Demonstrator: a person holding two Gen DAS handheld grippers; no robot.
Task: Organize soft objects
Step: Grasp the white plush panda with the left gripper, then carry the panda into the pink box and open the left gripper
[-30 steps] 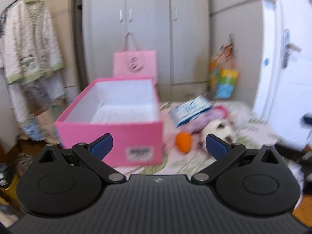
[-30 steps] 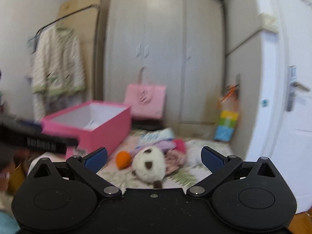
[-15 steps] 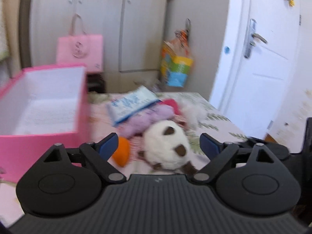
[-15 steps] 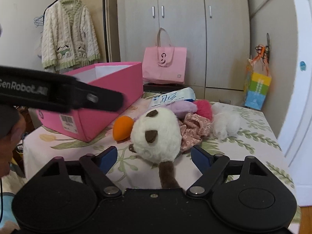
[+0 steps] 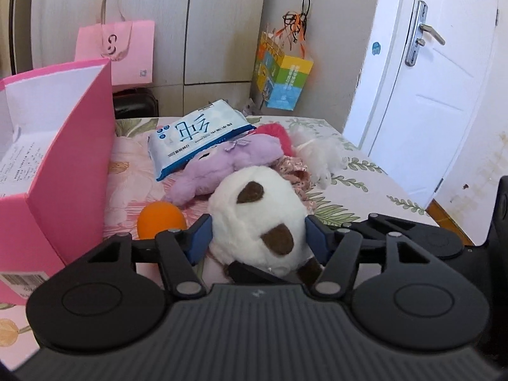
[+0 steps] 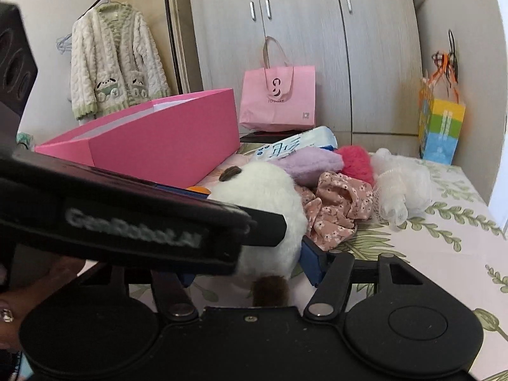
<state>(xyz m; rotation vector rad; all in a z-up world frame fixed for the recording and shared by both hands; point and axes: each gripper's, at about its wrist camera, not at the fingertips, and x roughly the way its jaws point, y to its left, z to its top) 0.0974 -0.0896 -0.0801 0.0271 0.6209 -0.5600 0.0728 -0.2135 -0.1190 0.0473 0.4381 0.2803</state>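
Observation:
A white plush panda (image 5: 254, 209) lies on the floral table, also seen in the right wrist view (image 6: 270, 197). My left gripper (image 5: 255, 241) has both blue pads pressed on the panda's sides. My right gripper (image 6: 250, 266) also reaches around the panda; its right blue pad touches the plush, and its left finger is hidden behind the left gripper's body. Behind the panda lie a purple plush (image 5: 228, 162), an orange ball (image 5: 160, 219), a floral cloth (image 6: 336, 203), a red fluffy item (image 6: 355, 162), a white mesh puff (image 6: 397, 187) and a tissue pack (image 5: 197, 136). An open pink box (image 5: 63, 165) stands at the left.
A pink paper bag (image 6: 279, 95) stands behind the table against grey wardrobe doors. A colourful gift bag (image 5: 282, 76) hangs on the wall. A white door (image 5: 428, 79) is at the right. A knitted cardigan (image 6: 111, 63) hangs at the left.
Both grippers moved forward and down onto the panda. The left gripper's jaws narrowed from wide open to pressing the plush. The right gripper's jaws narrowed too.

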